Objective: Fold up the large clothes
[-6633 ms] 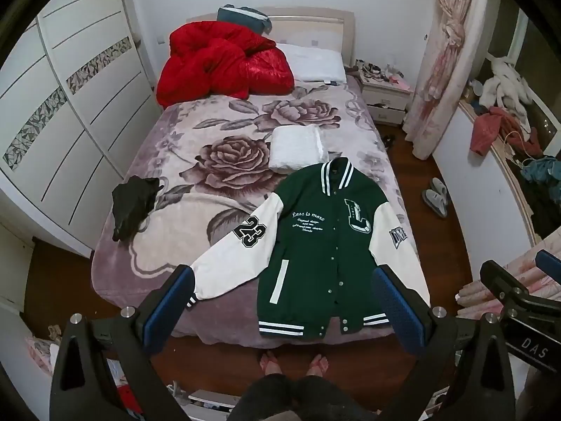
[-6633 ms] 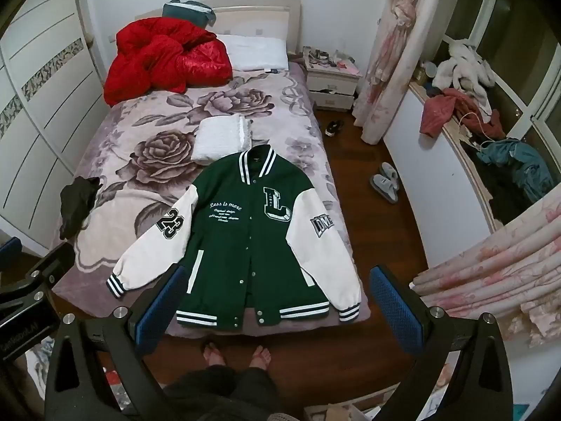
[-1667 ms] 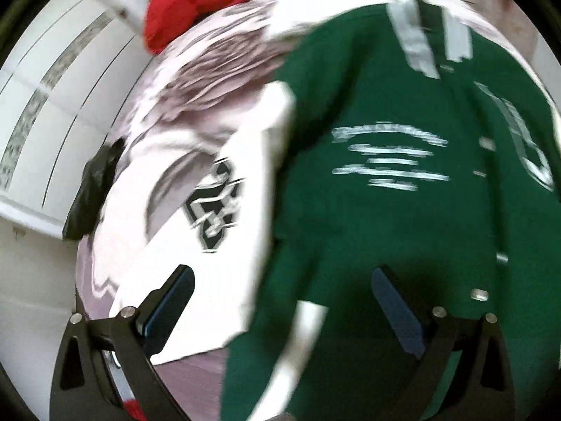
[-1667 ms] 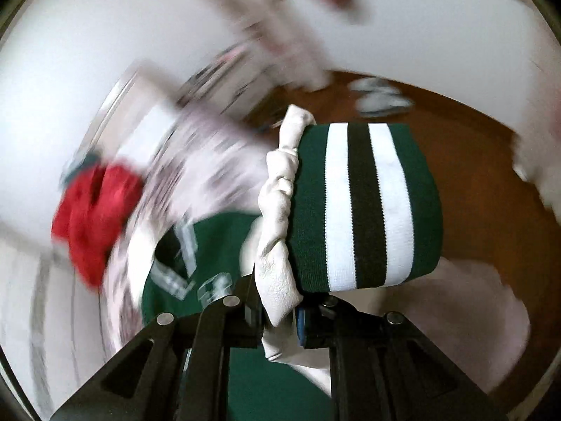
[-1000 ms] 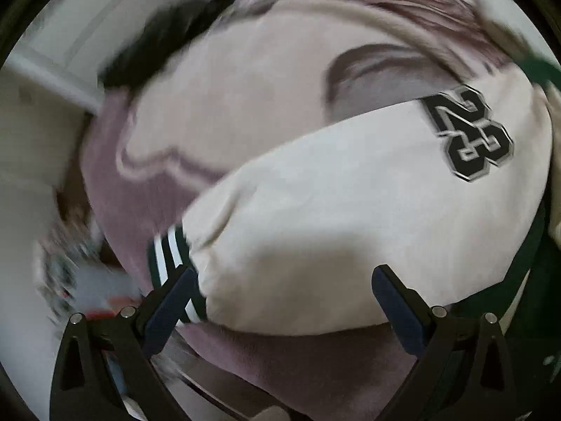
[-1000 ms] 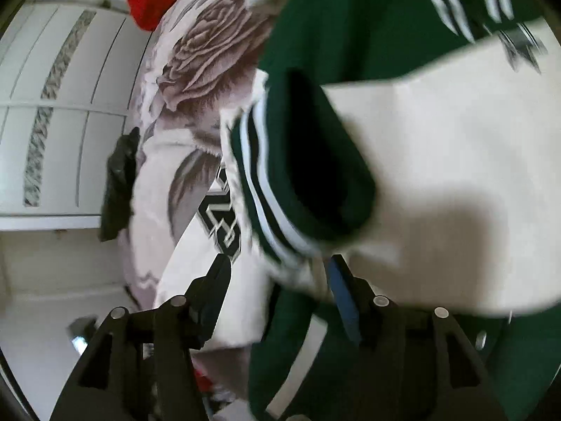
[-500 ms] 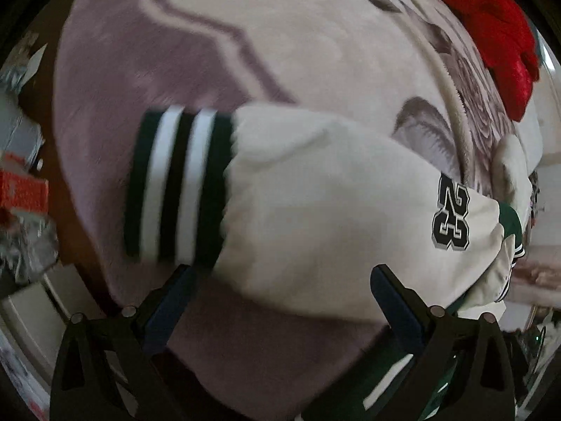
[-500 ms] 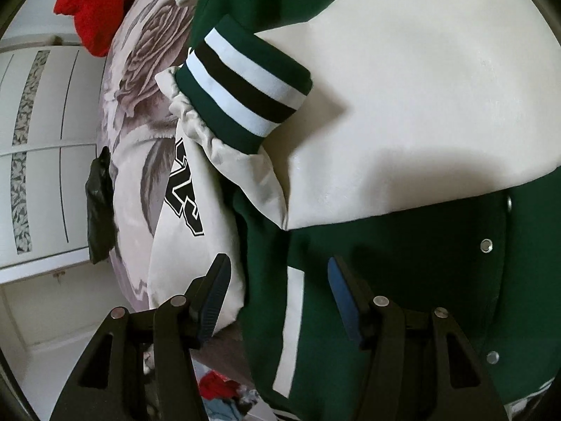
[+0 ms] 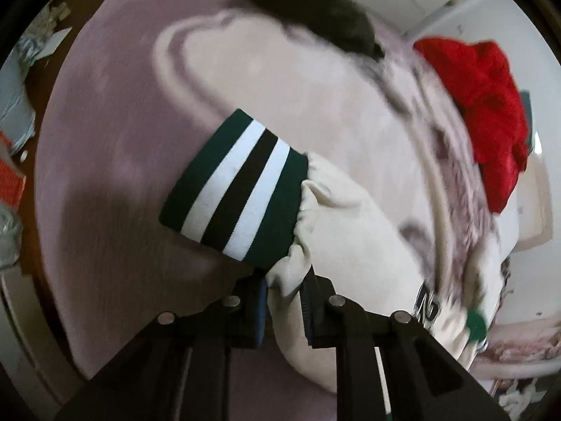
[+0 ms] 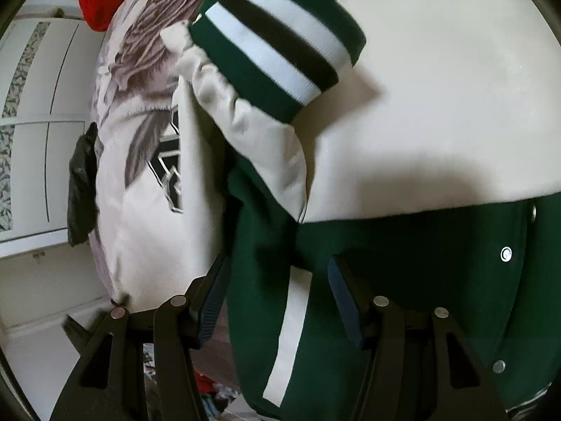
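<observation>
The green varsity jacket [image 10: 403,263] lies on the bed. Its right cream sleeve [image 10: 438,105] is folded across the chest, striped cuff [image 10: 280,45] near the numbered left sleeve [image 10: 147,193]. My right gripper [image 10: 277,301] hovers open just above the green front beside a white pocket stripe, holding nothing. In the left wrist view the left sleeve [image 9: 350,245] stretches out on the blanket with its green, white and black cuff [image 9: 235,182]. My left gripper [image 9: 284,301] is closing, and its pads pinch the cream fabric just behind that cuff.
The pink rose-pattern blanket [image 9: 122,122] covers the bed. A black garment [image 9: 315,17] lies near its edge and a red quilt [image 9: 484,105] is heaped at the head end. White wardrobe doors [image 10: 35,105] stand beside the bed. Clutter lies on the floor at the left.
My left gripper rolled, came in over the sleeve end and its wide-open jaws closed onto the cream fabric by the cuff. The right gripper drifted slightly closer to the jacket, still open.
</observation>
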Action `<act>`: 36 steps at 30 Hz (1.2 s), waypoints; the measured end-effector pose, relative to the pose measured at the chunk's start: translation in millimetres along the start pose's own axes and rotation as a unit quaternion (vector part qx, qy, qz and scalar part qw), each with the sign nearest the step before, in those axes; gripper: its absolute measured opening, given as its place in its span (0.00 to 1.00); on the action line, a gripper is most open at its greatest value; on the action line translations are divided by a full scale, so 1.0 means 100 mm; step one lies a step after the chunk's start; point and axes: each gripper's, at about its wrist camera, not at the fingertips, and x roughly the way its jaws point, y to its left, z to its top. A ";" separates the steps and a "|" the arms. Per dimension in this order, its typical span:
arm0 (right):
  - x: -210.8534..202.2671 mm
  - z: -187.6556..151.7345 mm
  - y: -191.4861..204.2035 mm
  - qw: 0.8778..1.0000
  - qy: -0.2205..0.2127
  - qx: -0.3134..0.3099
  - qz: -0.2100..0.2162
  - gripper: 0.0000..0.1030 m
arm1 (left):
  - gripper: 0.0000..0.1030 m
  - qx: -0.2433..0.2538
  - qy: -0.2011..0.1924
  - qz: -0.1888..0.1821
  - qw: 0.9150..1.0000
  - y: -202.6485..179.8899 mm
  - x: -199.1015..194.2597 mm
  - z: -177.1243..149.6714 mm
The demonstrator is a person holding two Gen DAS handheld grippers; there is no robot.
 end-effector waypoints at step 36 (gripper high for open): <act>-1.36 0.35 -1.95 0.904 -0.194 0.379 -0.030 0.50 | 0.53 0.118 0.050 -0.049 0.991 -0.66 1.21 1.22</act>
